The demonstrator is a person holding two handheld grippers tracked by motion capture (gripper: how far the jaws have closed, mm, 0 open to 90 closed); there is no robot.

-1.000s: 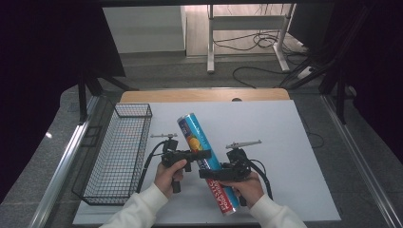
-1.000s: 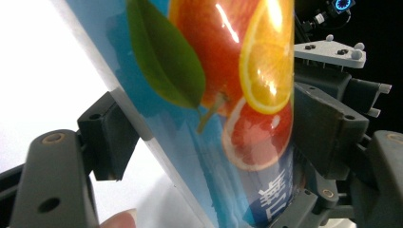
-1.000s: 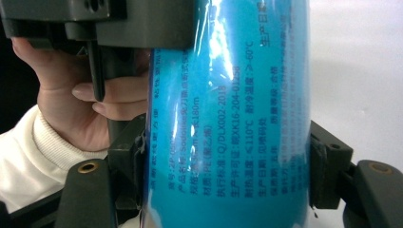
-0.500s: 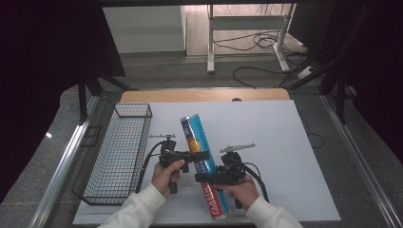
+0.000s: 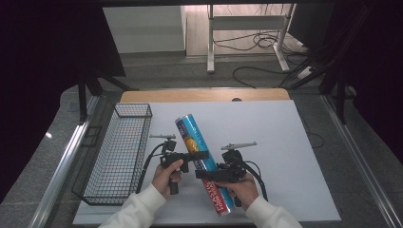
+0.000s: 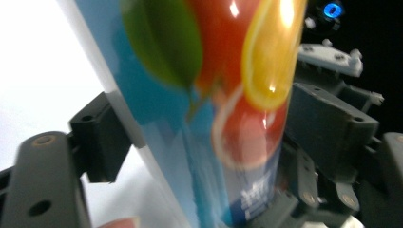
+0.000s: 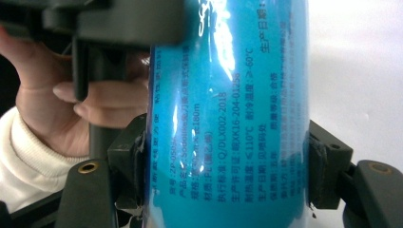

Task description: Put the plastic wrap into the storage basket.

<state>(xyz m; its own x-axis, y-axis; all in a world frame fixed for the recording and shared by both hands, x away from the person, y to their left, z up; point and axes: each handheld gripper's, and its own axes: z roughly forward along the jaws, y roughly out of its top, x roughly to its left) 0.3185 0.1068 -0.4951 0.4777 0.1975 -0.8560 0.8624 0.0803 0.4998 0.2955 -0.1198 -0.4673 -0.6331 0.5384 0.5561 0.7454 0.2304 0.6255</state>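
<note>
Your left tool [image 5: 202,154] has just been opening around the tube [image 5: 203,164], its pads seemingly free, so your right tool [image 5: 207,174], clamped lower down, carries it alone.

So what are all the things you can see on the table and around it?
tube: one, blue with fruit pictures and a red lower end, lying slanted on the board between both grippers
wire basket: one, black, on the board's left side
board: one, white, covering the wooden table
table: one, light wood, its far edge showing
cables: several, black, on the floor behind
left gripper: one, black, jaws around the tube, just been opening
right gripper: one, black, shut on the tube
hands: two, white sleeves, at the bottom edge
</note>
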